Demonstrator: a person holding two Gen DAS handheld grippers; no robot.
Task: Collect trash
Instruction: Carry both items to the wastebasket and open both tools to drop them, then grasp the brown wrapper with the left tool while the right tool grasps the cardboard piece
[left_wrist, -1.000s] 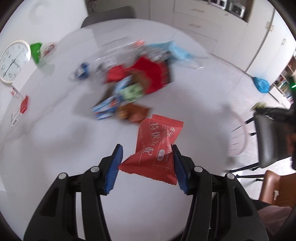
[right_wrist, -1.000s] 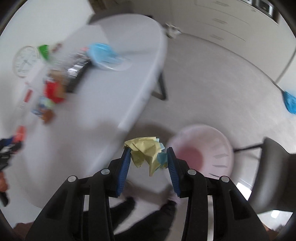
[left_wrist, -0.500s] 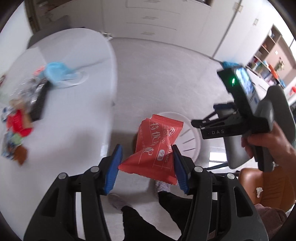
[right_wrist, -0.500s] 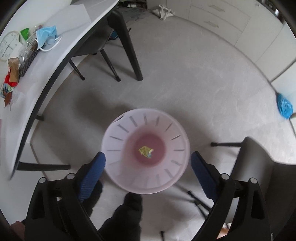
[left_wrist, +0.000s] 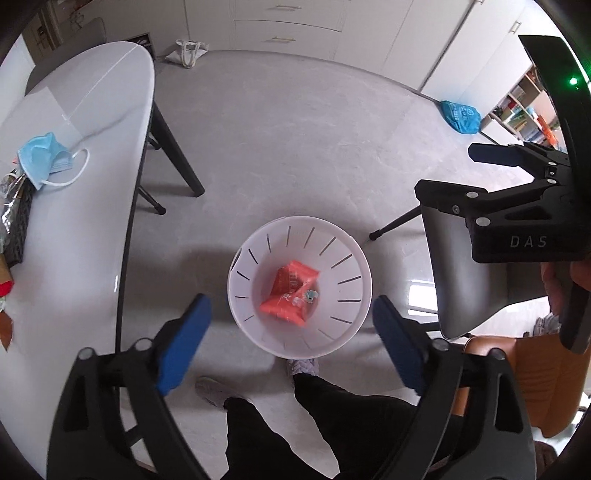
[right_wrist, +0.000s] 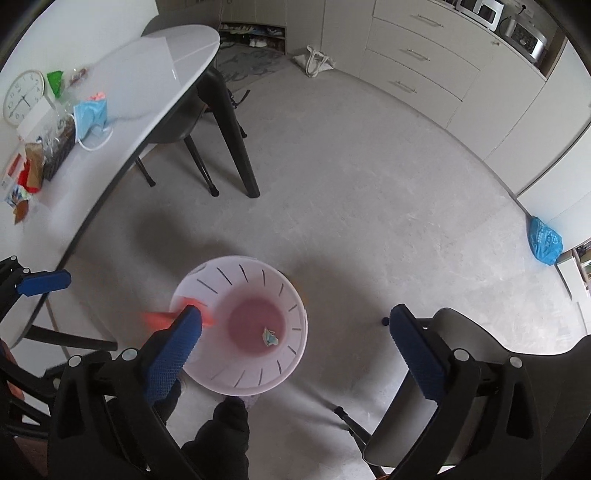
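A white slotted bin (left_wrist: 354, 258) stands on the floor under both grippers. In the left wrist view, the red snack wrapper (left_wrist: 291, 291) lies inside it beside a small crumpled scrap (left_wrist: 312, 295). My left gripper (left_wrist: 291, 328) hangs above the bin, its jaws opening with nothing between them. In the right wrist view the wrapper (right_wrist: 162, 317) is a red blur at the bin's (right_wrist: 258, 273) left rim, and the crumpled scrap (right_wrist: 269, 336) lies on the bottom. My right gripper (right_wrist: 293, 325) is above the bin too, empty, its jaws still opening.
The white table (left_wrist: 92, 184) on the left carries a blue face mask (left_wrist: 44, 158), a pile of wrappers (right_wrist: 29, 173) and a clock (right_wrist: 22, 98). A grey chair (right_wrist: 424, 406) stands right of the bin. A blue bag (right_wrist: 545, 240) lies on the floor. The person's legs (left_wrist: 295, 424) are below.
Both grippers swung from the table to above the bin. The right one let go of the yellow paper ball, then the left opened and the red wrapper dropped in.
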